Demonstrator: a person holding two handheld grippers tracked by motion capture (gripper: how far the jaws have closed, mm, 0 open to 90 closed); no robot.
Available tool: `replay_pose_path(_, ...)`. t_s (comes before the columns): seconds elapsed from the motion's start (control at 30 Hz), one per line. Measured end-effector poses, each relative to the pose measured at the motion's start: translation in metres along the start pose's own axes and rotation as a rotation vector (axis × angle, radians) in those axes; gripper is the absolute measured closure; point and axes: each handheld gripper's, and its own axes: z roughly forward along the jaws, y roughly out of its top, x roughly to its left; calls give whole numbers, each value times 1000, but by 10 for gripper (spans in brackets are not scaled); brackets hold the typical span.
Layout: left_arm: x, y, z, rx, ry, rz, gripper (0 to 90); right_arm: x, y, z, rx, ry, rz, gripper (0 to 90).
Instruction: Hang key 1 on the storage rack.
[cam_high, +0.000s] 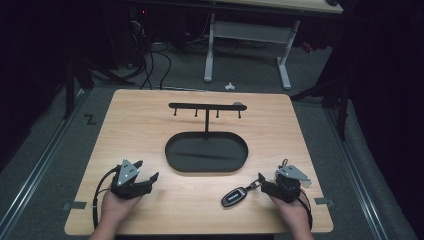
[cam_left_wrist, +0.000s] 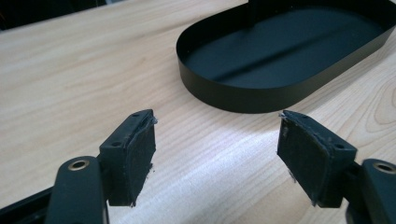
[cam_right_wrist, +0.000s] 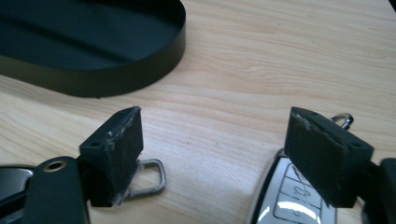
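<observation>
Writing on the key fob (cam_high: 233, 197) is unreadable; both grippers (cam_high: 148, 172) (cam_high: 260, 181) gape, holding nothing.

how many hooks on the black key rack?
4, hanging in a row under the crossbar of the key rack: at and. All look bare. The high view is dim, so tiny ones could be missed.

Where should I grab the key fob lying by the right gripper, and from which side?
Grip the key fob across its narrow sides at mid-body, coming straight down with the open right gripper. It lies flat on the table, and its metal ring looks too thin and loose to pinch.
</observation>
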Motion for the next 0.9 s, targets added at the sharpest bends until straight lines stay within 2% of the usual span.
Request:
replay_pose_path(0.03,0,0,0,0,0,0,282,0,0,0,14,14,6,168)
replay_pose_path(0.07,0,0,1,4,-7,-19,281,0,0,-1,23,23,7,164)
replay_pose_path(0.13,0,0,2,1,-3,-18,282,-1,-1,-2,24,14,5,163)
replay_pose_path(0.2,-1,1,3,-10,-7,-26,281,-4,-2,-3,20,12,26,160)
replay_pose_path(0.43,-5,3,10,-18,-23,-8,279,-13,-4,-8,11,9,84,162)
replay_pose_path(0.6,-8,5,13,-16,-32,10,279,-12,-7,-11,13,11,78,162)
replay_pose_path(0.9,-10,5,13,-11,-45,13,279,-10,-6,-13,1,10,71,162)
